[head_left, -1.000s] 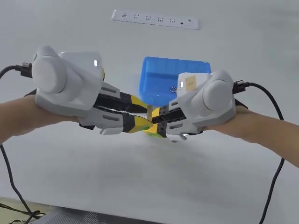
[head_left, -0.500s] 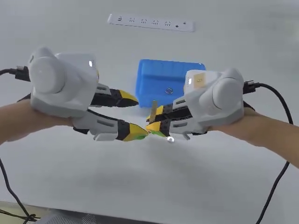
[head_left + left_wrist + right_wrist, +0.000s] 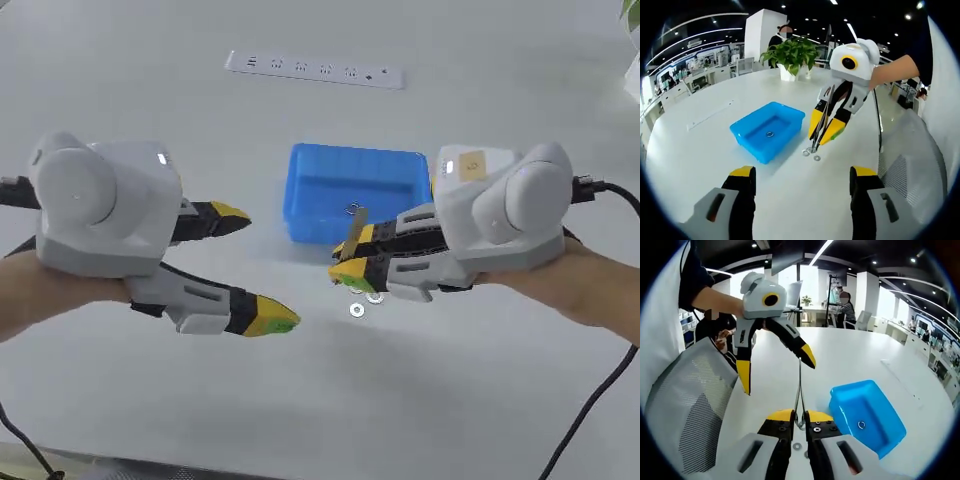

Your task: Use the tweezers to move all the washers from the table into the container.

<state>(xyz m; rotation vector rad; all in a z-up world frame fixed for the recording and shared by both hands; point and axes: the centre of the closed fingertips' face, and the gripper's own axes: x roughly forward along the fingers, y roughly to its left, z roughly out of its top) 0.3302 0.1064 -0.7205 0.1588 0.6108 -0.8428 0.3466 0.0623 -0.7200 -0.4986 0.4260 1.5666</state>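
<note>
Left gripper: nearest the person, its jaws spread wide with the yellow tips well apart. It holds nothing and hangs over the white bench.
Right gripper: across from the left one, its jaws pinched narrow on the tweezers, which stick out past the yellow tips. In the left gripper view the tweezer points slant down towards the bench; whether they touch it cannot be told.
Loose washers: two can be made out lying on the bench just beside each other. They sit under the right gripper's tips, outside the container and near its front wall.
Container: a blue open-topped plastic tray just beyond the loose washers, flat on the bench. One washer lies on its floor.
Power strip: white, flat on the bench well behind the container.
Potted plant: at the bench's far edge in the left gripper view.
</note>
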